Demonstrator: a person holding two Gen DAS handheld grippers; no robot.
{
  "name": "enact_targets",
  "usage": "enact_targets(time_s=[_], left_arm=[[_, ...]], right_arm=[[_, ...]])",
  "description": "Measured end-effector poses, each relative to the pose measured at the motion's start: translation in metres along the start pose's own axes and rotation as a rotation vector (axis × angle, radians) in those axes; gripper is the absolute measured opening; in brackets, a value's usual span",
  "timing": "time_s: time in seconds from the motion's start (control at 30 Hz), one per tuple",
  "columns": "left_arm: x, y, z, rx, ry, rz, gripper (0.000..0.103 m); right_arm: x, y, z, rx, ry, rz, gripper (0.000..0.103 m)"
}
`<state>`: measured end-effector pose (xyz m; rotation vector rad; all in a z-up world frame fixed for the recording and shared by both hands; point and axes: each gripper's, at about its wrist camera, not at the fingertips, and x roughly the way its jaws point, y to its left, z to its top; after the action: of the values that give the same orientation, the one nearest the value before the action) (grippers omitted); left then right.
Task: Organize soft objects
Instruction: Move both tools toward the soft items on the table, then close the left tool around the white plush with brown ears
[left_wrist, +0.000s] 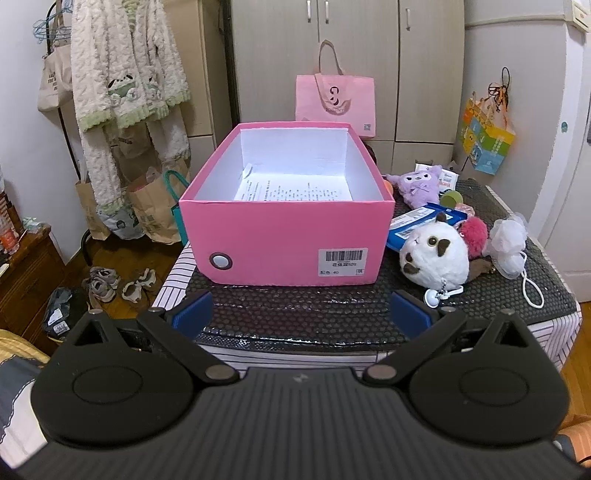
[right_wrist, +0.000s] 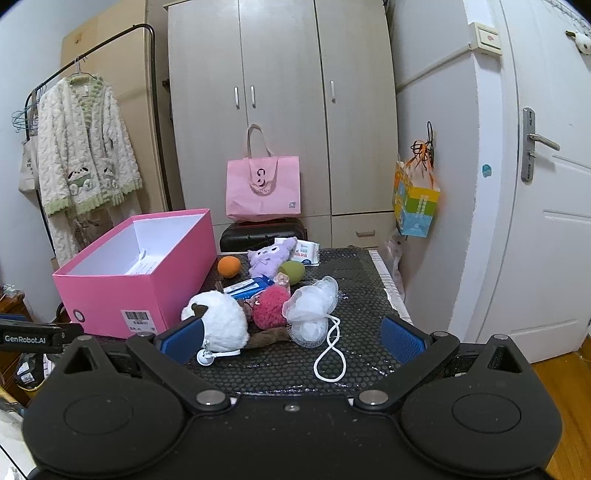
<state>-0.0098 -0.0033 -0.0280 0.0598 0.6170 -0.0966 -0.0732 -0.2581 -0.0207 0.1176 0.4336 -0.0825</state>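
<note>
My left gripper (left_wrist: 301, 310) hangs wide open, holding nothing, before the pink box (left_wrist: 284, 236), bare inside but for a printed sheet. Right of the box lie the soft things: white plush (right_wrist: 218, 321), red pompom (right_wrist: 271, 306), mesh bath puff (right_wrist: 312, 306). My right gripper (right_wrist: 293, 338) is spread too, empty. I judge the plush light and squashy; I would pinch its round body, not the dangling charm.

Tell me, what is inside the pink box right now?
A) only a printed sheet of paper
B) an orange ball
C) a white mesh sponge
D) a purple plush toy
A: the pink box holds just a printed paper sheet on its white floor, while the soft toys lie outside on the mat.
</note>
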Motion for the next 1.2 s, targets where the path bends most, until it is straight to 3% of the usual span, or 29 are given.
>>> enact_targets(time_s=[0.43,0.93,1.2], left_arm=[[0.003,-0.009,-0.009,0.02,-0.007,-0.007,0.103],[0.007,-0.005,-0.005,-0.004,-0.012,-0.012,0.103],[0.021,-0.01,0.003,-0.018,-0.036,-0.132,0.103]], right_arm=[[-0.007,-0.002,-0.005,-0.01,-0.022,0.001,0.103],[-0.009,0.005,-0.007,-0.072,-0.121,0.059,0.103],[0.024,0.001,-0.014,-0.12,-0.128,0.215,0.103]])
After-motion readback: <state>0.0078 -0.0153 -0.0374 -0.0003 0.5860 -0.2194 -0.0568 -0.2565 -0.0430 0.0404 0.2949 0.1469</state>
